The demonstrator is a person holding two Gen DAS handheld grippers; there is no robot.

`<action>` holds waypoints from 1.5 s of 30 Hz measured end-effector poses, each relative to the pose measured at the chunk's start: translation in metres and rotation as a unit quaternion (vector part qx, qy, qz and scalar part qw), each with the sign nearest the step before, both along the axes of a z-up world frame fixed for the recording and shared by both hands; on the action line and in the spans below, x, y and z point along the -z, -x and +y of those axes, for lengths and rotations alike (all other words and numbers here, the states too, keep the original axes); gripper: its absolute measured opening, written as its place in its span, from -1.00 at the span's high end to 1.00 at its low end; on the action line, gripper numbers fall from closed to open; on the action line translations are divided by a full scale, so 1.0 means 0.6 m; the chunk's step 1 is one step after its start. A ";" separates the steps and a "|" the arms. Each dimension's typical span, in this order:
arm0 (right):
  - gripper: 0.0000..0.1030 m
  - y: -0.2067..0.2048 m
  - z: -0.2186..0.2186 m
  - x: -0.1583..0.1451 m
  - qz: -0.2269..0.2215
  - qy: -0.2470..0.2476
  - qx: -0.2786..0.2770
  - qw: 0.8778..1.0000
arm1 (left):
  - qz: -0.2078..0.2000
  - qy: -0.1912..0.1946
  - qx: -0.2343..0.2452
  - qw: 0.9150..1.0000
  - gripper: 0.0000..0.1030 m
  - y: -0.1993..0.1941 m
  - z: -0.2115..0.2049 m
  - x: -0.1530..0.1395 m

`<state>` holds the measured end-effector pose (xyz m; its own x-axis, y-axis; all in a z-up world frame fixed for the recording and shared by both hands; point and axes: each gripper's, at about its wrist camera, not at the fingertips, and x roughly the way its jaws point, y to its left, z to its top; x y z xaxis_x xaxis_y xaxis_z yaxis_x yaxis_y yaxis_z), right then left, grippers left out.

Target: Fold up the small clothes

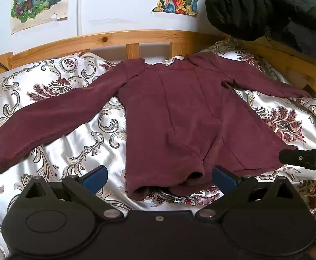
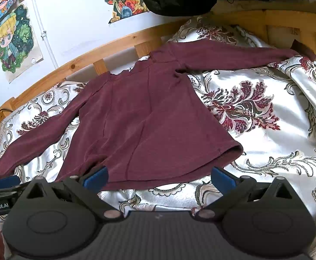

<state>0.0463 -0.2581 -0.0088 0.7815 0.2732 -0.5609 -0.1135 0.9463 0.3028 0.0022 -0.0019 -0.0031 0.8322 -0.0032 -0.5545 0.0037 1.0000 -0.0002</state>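
Note:
A small maroon long-sleeved top (image 1: pixel 179 117) lies spread flat on the floral satin bedspread (image 1: pixel 75 151), neck toward the headboard and both sleeves stretched out sideways. My left gripper (image 1: pixel 160 176) is open just above the hem's left part, its blue pads either side of a bunched fold. In the right wrist view the same top (image 2: pixel 140 125) fills the middle, and my right gripper (image 2: pixel 159 176) is open at the hem's right part, with nothing between the pads. The right gripper's black body (image 1: pixel 305 159) shows at the edge of the left wrist view.
A wooden headboard rail (image 1: pixel 136 38) runs behind the bed. A black padded jacket (image 1: pixel 266 8) hangs over the frame at the upper right. Cartoon posters (image 1: pixel 39 2) are stuck on the white wall. The right sleeve's cuff (image 2: pixel 303 48) reaches the wooden side board.

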 end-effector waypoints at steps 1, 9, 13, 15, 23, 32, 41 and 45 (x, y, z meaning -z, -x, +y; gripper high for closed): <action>-0.99 0.000 0.000 0.000 0.000 0.000 0.000 1.000 | 0.000 0.000 0.000 1.000 -0.99 0.000 0.000 0.000; -0.99 -0.001 -0.002 -0.001 0.001 -0.001 0.000 1.000 | 0.000 0.000 0.000 1.000 -0.99 -0.001 -0.001 0.000; -0.99 0.001 -0.001 0.002 0.001 -0.002 0.001 1.000 | 0.001 0.000 -0.001 1.000 -0.99 -0.001 -0.001 0.000; -0.99 0.003 0.000 0.002 0.002 -0.002 0.001 1.000 | 0.001 0.000 -0.001 1.000 -0.99 -0.001 -0.001 0.000; -0.99 0.003 -0.001 0.000 0.002 -0.004 0.001 1.000 | 0.001 -0.001 -0.001 1.000 -0.99 -0.001 -0.001 0.000; -0.99 0.002 -0.001 0.000 0.003 -0.004 0.001 1.000 | 0.002 -0.001 -0.001 1.000 -0.99 -0.002 -0.002 0.000; -0.99 0.002 0.000 0.001 0.005 -0.005 0.002 1.000 | 0.005 -0.004 0.002 1.000 -0.99 0.005 0.001 0.010; -0.99 0.001 -0.003 -0.001 0.008 -0.006 0.006 1.000 | 0.008 -0.007 0.004 1.000 -0.99 0.005 -0.001 0.011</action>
